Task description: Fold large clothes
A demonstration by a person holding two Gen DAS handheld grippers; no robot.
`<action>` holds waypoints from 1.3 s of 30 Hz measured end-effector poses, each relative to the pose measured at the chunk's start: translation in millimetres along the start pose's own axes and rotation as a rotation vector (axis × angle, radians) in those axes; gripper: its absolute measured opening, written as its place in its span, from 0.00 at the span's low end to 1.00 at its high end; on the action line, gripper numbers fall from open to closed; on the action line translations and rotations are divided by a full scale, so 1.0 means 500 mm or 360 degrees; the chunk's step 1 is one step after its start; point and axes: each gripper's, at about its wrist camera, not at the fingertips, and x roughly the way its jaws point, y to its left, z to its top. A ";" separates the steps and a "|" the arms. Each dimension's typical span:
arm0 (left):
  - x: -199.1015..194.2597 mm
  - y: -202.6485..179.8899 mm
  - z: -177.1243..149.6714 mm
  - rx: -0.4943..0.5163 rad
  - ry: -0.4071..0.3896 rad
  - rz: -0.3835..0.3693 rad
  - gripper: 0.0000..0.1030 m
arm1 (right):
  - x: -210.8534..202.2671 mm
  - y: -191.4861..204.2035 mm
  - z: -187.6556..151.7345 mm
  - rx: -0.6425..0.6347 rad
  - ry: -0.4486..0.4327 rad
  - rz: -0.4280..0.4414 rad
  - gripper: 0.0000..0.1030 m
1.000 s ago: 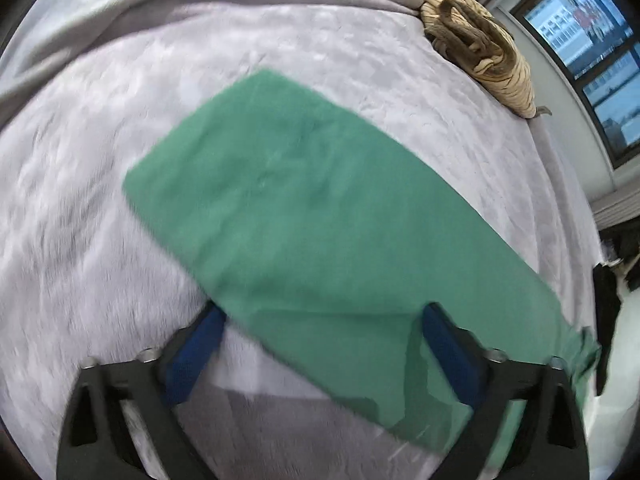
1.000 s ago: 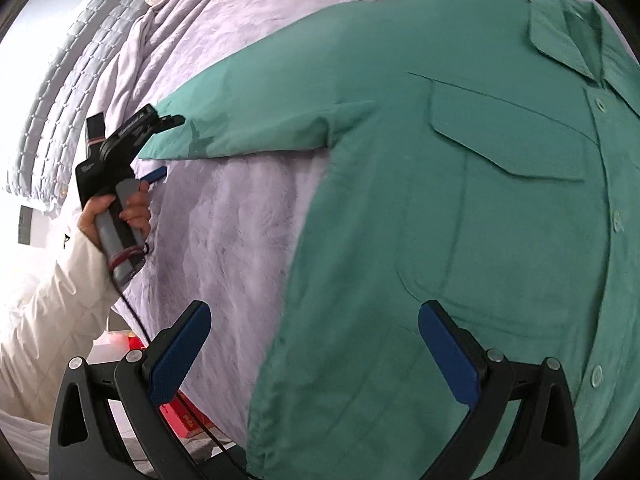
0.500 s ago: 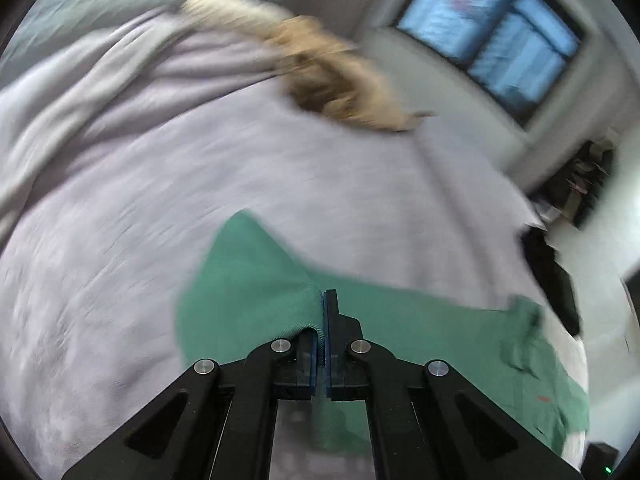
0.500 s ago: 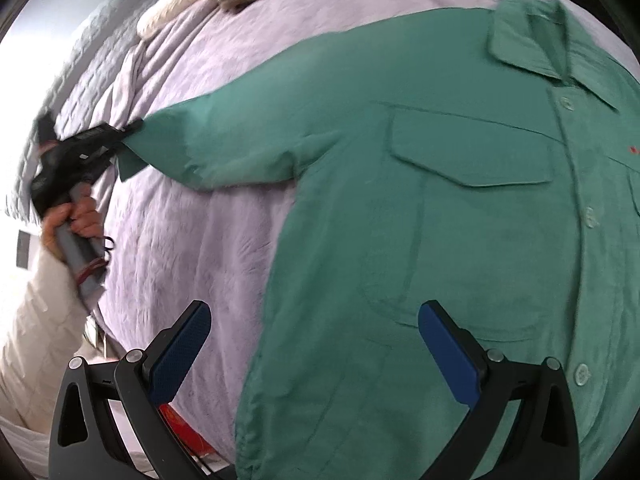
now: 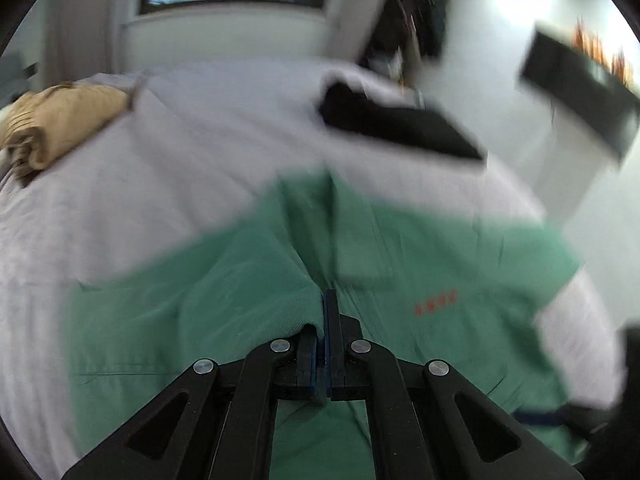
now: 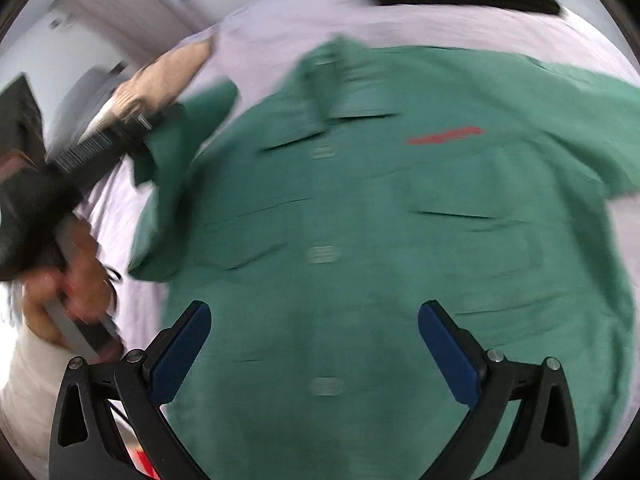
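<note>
A green shirt (image 6: 360, 240) lies front side up on a pale lilac bedspread (image 5: 140, 184), filling most of the right wrist view, collar toward the top of the frame, red lettering (image 6: 446, 135) on the chest at upper right of centre, and a row of blurred buttons running down the middle. Both pictures are smeared by motion.

The left gripper (image 5: 325, 308) is clamped tight on the shirt's sleeve (image 5: 240, 292): in the left wrist view its two blue pads meet at lower centre with a fold of green cloth pinched between them. In the right wrist view that same gripper (image 6: 148, 124) appears at the left edge, held in a hand (image 6: 72, 276) with a pale sleeve below it, and the green sleeve (image 6: 188, 120) hangs bunched from its tip above the shirt's shoulder.

The right gripper (image 6: 314, 340) stands wide, its blue pads well apart at the bottom of the frame with nothing between them, over the lower front of the shirt.

A tan bundle of cloth (image 5: 60, 128) lies at the left edge of the left wrist view, and a black garment (image 5: 392, 124) lies at upper right on the bed
</note>
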 end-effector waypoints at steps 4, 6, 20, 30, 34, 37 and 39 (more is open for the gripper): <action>0.107 -0.082 -0.099 0.0166 0.0244 0.0138 0.04 | -0.001 -0.091 -0.010 0.0135 0.0039 -0.0052 1.00; 0.124 -0.099 -0.132 0.0255 0.0268 0.0220 0.15 | -0.001 -0.116 -0.015 0.0165 0.0051 -0.0070 1.00; -0.152 0.076 -0.242 0.0129 0.0108 0.0683 1.00 | 0.051 0.091 0.087 -0.0413 -0.0036 -0.0076 1.00; -0.110 0.311 -0.306 -0.0294 0.0245 0.1197 1.00 | 0.325 0.314 0.065 -0.1388 -0.0012 -0.0708 0.84; -0.104 0.328 -0.313 -0.0370 0.0232 0.1189 1.00 | 0.234 0.288 0.109 -0.1100 -0.0202 -0.0499 0.09; -0.099 0.328 -0.316 -0.0370 0.0225 0.1187 1.00 | 0.140 0.156 0.168 -0.0455 -0.0320 -0.0136 0.09; -0.086 0.318 -0.310 -0.0366 0.0226 0.1179 1.00 | 0.132 0.063 0.181 -0.0081 -0.0292 0.0017 0.09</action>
